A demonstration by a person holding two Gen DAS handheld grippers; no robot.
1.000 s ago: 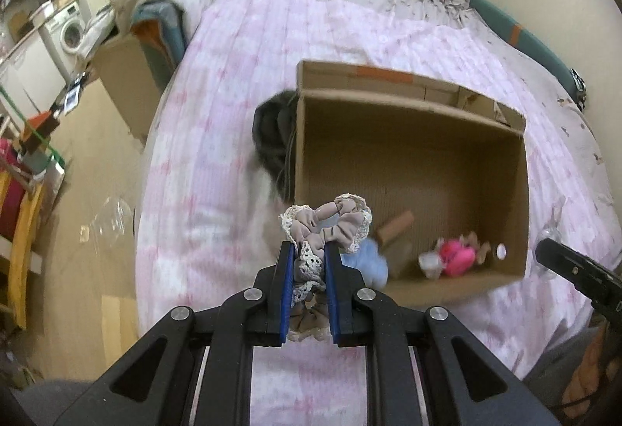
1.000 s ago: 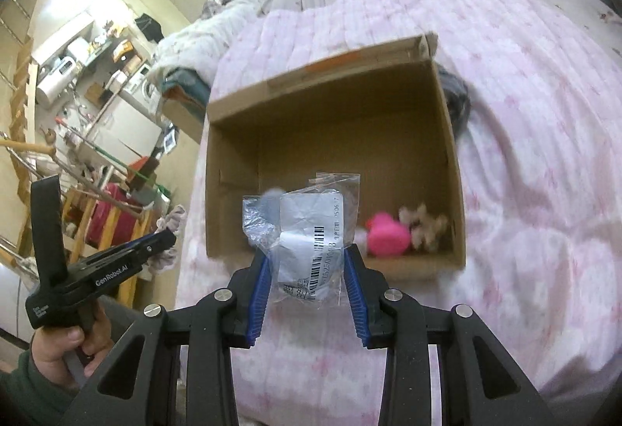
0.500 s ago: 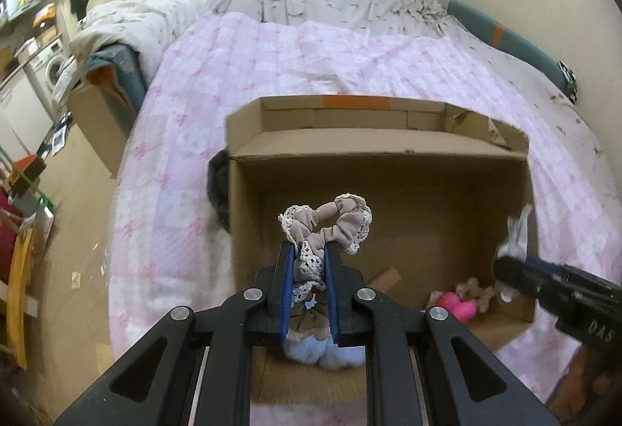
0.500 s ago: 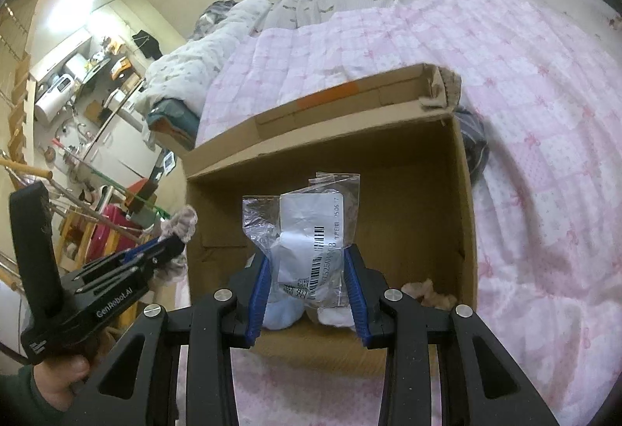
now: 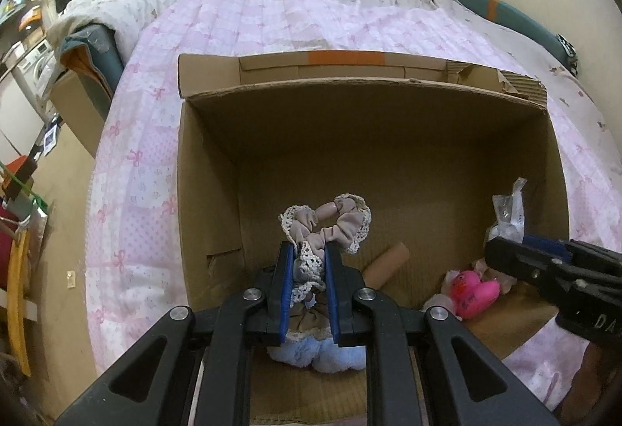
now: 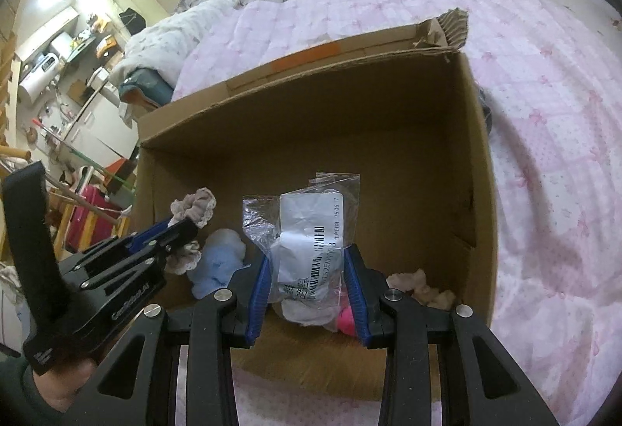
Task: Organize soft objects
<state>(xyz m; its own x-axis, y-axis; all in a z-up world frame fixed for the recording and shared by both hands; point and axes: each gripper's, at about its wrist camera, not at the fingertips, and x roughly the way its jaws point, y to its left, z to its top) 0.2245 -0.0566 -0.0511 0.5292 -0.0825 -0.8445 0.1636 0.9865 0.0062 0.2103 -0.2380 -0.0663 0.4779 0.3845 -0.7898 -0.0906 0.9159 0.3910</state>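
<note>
My left gripper (image 5: 308, 251) is shut on a beige lace-trimmed scrunchie (image 5: 330, 220) and holds it over the near left part of an open cardboard box (image 5: 210, 169). My right gripper (image 6: 305, 262) is shut on a clear plastic packet with a barcode label (image 6: 307, 231), over the box's near side (image 6: 482, 161). Inside lie a light blue soft item (image 5: 322, 352), a pink plush (image 5: 474, 290), a cardboard tube (image 5: 388, 262) and a beige soft piece (image 6: 423, 290). The left gripper and scrunchie also show in the right wrist view (image 6: 182, 227).
The box stands on a bed with a pink quilt (image 5: 311, 21). A crumpled white duvet (image 5: 128, 6) lies at the bed's far left. A second cardboard box (image 5: 74, 103) and household clutter stand on the floor to the left. A teal bolster (image 5: 517, 21) lines the right wall.
Both grippers have moved forward and down over the box, so the box now fills both views. Each still holds its item.
</note>
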